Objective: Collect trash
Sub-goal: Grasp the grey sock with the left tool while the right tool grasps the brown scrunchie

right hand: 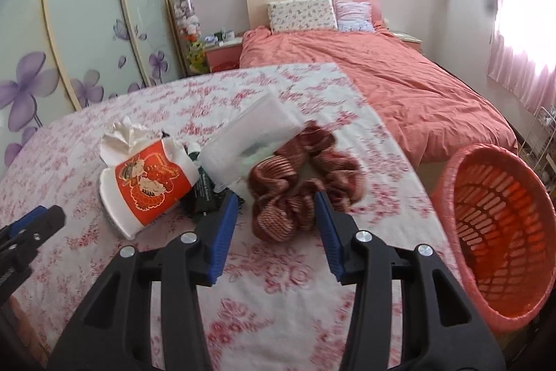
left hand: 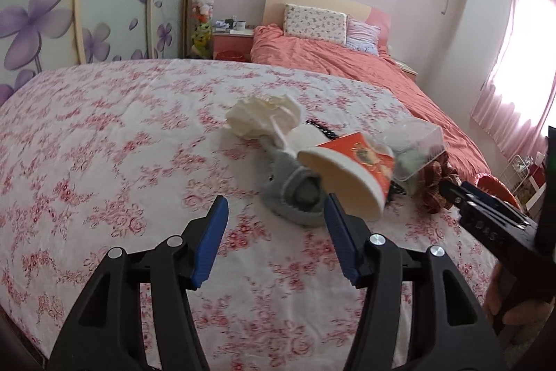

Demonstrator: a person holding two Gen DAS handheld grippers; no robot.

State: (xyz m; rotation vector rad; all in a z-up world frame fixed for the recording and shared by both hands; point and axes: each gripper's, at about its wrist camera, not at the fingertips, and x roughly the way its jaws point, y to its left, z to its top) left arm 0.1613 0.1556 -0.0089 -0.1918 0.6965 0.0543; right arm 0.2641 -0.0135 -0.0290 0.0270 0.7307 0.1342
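Observation:
A pile of trash lies on the floral bedspread [left hand: 121, 145]: a crumpled white tissue [left hand: 264, 117], a grey sock [left hand: 295, 197], a red-and-white paper cup [left hand: 351, 172] on its side, a clear plastic box [left hand: 413, 145] and a red-brown scrunchie [left hand: 434, 190]. My left gripper [left hand: 276, 197] stands open just short of the sock and cup, with nothing between its pads. My right gripper [right hand: 276, 207] is open too, its fingertips on either side of the scrunchie [right hand: 302, 183] without pressing it. In the right wrist view the cup [right hand: 149, 186] lies to the left, with the tissue [right hand: 121, 141] behind it. The plastic box [right hand: 250, 138] rests over a dark wrapper [right hand: 203, 193].
An orange plastic basket [right hand: 500, 232] stands at the right edge of the floral bed. Beyond lies a second bed with a coral duvet [right hand: 365, 72] and pillows. Wardrobe doors [right hand: 87, 23] with purple flowers line the left wall. A hand [left hand: 504, 301] holds the right gripper [left hand: 462, 197].

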